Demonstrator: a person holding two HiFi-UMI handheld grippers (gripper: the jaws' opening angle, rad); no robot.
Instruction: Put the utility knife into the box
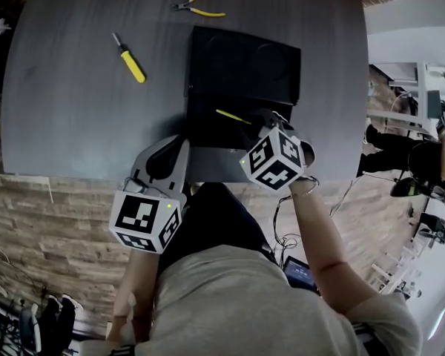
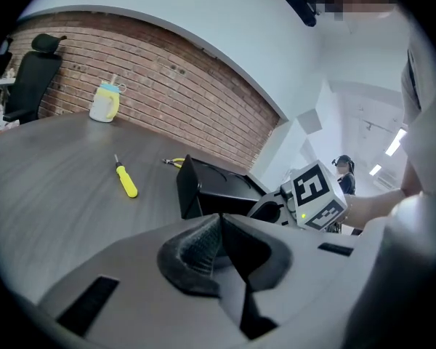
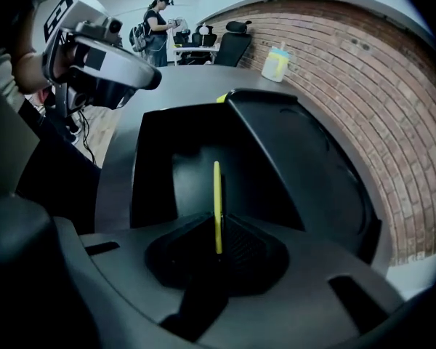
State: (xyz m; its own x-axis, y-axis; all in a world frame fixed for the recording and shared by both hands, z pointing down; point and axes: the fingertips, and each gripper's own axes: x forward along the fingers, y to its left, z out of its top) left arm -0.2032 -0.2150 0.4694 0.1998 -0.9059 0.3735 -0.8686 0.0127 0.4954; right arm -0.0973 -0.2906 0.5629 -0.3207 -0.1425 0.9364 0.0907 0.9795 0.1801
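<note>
Right gripper (image 3: pixel 216 230): 2 jaws clamped on the thin yellow utility knife (image 3: pixel 216 191), which sticks out edge-on ahead of them.
Utility knife: held over the open black box (image 3: pixel 298 173); whether it touches the bottom cannot be told.
Left gripper (image 2: pixel 218 233): jaws closed together on nothing, beside the right gripper at the table (image 1: pixel 67 117) edge.
Beyond the box: screwdriver (image 1: pixel 129 58) and pliers (image 1: pixel 199 3), well apart from both grippers.

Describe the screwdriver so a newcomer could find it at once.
On the dark grey table, look left of the open black box. The screwdriver lies there alone. Unlike the yellow-handled pliers beyond the box, it has one straight yellow handle and a dark shaft.
</note>
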